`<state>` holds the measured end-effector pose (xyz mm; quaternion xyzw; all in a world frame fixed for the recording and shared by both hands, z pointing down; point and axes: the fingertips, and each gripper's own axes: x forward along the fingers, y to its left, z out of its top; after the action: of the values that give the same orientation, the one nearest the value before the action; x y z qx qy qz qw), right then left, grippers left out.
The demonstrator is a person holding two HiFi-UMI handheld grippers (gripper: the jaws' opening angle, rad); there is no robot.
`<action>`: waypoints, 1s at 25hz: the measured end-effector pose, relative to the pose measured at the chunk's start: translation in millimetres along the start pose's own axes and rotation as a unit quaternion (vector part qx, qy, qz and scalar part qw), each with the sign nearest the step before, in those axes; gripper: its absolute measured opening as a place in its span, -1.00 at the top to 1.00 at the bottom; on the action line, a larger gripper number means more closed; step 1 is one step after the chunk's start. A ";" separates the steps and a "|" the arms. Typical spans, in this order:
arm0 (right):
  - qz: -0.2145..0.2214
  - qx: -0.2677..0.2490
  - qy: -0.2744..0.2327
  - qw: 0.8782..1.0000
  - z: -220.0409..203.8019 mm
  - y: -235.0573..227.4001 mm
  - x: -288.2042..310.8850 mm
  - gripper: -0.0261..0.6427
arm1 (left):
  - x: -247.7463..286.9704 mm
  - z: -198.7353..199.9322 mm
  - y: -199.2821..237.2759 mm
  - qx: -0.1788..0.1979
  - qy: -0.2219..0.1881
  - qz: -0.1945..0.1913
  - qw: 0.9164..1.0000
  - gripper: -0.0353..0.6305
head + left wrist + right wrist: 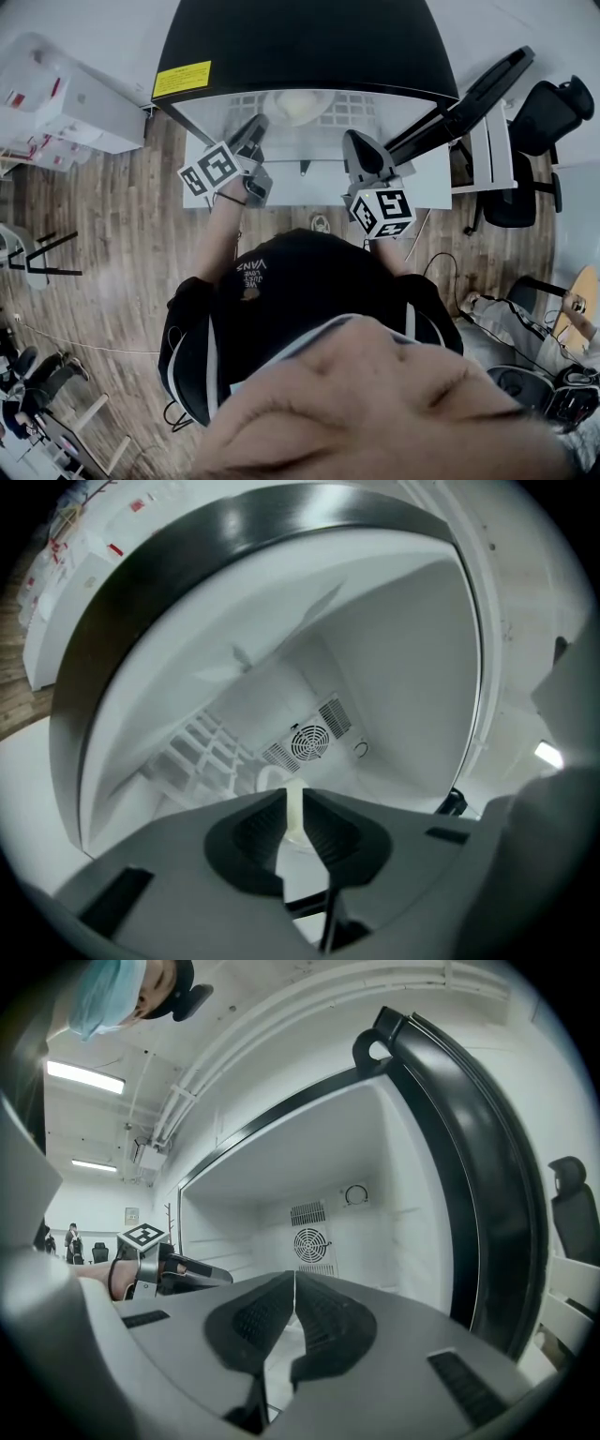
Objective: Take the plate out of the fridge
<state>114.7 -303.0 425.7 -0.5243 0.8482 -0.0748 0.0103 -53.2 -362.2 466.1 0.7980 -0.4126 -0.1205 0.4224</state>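
Note:
The fridge (300, 37) stands open below me, its black door (469, 94) swung out to the right. A pale round plate (298, 103) lies on the shelf inside. My left gripper (255, 127) reaches in just left of the plate and is shut. In the left gripper view it (294, 794) is rolled, and a cream sliver shows in the thin slit between its jaws, with the plate's rim (272, 778) just behind. Outside the fridge opening, in front of it on the right, my right gripper (356, 141) is shut and empty (294, 1279). The left gripper (202, 1277) also shows in the right gripper view.
A round fan vent (310, 1243) sits in the fridge's back wall. A white wire shelf (197, 752) runs along the inside. A white cabinet (75, 103) stands left of the fridge, and a black chair (544, 112) stands to its right on the wooden floor.

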 end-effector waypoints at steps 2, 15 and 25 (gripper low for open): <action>0.000 0.002 0.001 1.000 -0.8 -1.6 0.8 0.89 | 1.1 -1.4 3.8 -0.013 0.004 0.004 1.000 0.81; 0.003 0.011 0.002 1.000 -2.9 -9.6 7.9 0.89 | 11.4 -11.2 10.4 -0.093 0.032 -0.001 0.995 0.38; 0.007 0.015 -0.006 1.000 -0.2 -13.0 11.1 0.89 | 18.3 -11.0 11.1 -0.139 0.046 -0.018 0.989 0.35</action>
<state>121.3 -318.6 428.5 -0.5187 0.8504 -0.0849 0.0236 -41.9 -373.1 484.3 0.7436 -0.3572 -0.1478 0.5455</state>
